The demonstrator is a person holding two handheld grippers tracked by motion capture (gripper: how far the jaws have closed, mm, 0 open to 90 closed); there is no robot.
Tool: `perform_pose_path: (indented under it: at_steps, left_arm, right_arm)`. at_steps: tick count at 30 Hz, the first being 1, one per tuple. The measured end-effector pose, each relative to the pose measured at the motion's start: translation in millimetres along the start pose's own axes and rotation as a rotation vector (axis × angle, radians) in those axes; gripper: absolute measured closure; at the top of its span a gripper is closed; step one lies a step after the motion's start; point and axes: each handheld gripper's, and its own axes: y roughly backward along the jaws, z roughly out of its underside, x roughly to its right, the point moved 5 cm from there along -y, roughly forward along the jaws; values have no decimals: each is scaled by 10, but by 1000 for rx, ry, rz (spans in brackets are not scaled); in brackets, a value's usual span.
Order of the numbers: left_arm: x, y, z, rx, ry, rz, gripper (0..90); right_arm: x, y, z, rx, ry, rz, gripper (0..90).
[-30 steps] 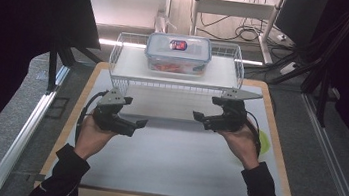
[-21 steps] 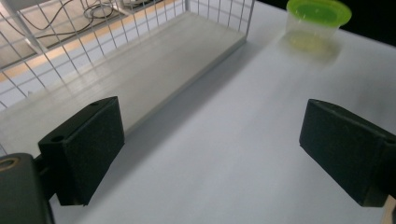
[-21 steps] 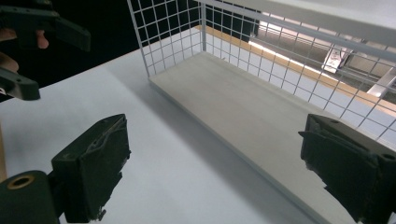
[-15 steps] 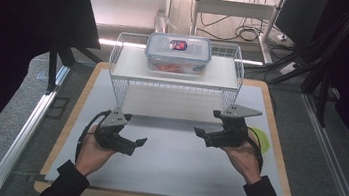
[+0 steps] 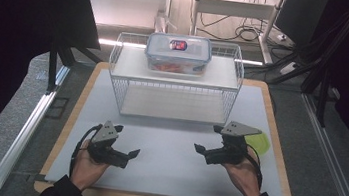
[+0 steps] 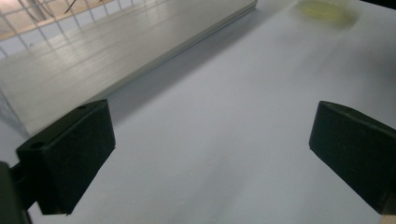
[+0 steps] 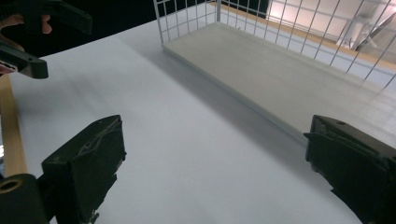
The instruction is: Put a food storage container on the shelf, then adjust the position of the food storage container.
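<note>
From the high view, the left gripper (image 5: 125, 153) and the right gripper (image 5: 206, 152) hang low over the white surface (image 5: 167, 178), both with fingers spread and holding nothing; the left gripper's jaws have just been opening, with nothing between them. The lidded container (image 5: 178, 53) sits well beyond the fingers, on the top shelf of the wire rack (image 5: 174, 85), so I judge the placing done and only the withdrawal left (a yellow-green dish (image 5: 260, 141) lies just right of the right gripper). In the left gripper view the fingers (image 6: 70, 158) stand wide over bare surface, the rack's lower shelf (image 6: 116, 51) ahead. In the right gripper view the fingers (image 7: 88, 168) are likewise apart and empty. The room around is dark, with cables behind.
</note>
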Motion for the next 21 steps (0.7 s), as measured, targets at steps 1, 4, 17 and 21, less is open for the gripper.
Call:
perform_pose_path:
  at_steps: [1, 4, 17, 21]
  left_arm:
    - [-5, 4, 26, -4, 7, -1, 0]
    - [-22, 30, 117, -14, 14, -18, 0]
    - [37, -17, 278, -75, -56, -39, 0]
    - [48, -9, 267, -69, -44, -25, 5]
  right_arm:
    - [-7, -1, 31, -3, -2, 2, 43]
    - [-32, -17, 125, -18, 2, 17, 42]
    - [-56, -28, 436, -100, 51, 45, 40]
    - [-39, -24, 443, -98, 28, 57, 31]
